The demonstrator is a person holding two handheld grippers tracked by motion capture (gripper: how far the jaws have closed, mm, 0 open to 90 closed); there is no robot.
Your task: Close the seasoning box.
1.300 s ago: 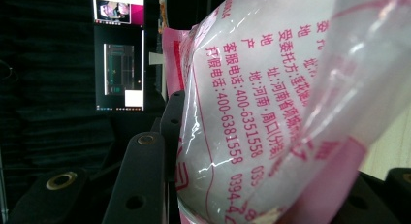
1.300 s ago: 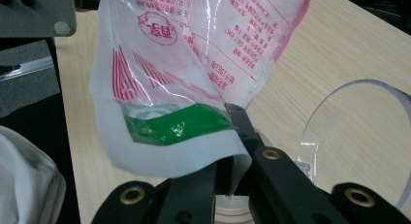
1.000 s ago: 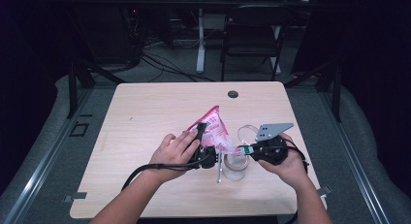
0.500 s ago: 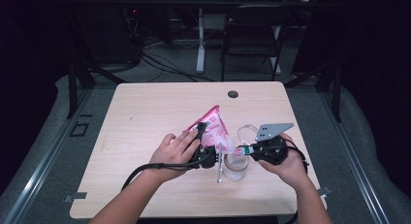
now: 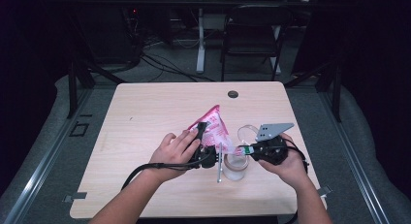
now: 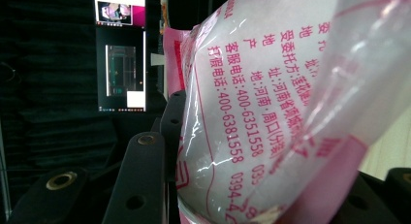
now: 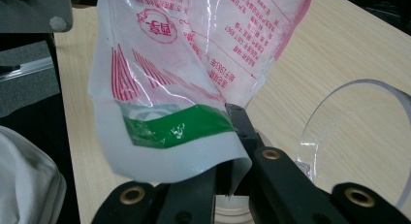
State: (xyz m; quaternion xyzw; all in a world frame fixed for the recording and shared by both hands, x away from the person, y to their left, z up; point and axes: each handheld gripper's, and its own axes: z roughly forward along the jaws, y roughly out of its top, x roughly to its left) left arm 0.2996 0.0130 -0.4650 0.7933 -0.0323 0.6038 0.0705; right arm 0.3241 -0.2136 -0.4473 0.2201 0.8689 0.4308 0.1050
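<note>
A pink and white printed plastic bag (image 5: 213, 127) is held up over the table between both grippers. In the left gripper view the bag (image 6: 271, 112) bulges between the black jaws, and my left gripper (image 6: 261, 204) is shut on its body. My right gripper (image 7: 232, 136) is shut on the bag's bottom edge, by a green strip (image 7: 179, 124). In the high view the left gripper (image 5: 206, 153) and right gripper (image 5: 245, 150) sit close together above a clear glass jar (image 5: 235, 167).
A clear round lid (image 5: 247, 133) lies just behind the jar, seen also as a clear lid (image 7: 358, 136) to the right of the jaws. A thin metal spoon (image 5: 219, 165) rests beside the jar. The wooden table (image 5: 145, 117) has a dark grommet (image 5: 233, 94) near its far edge.
</note>
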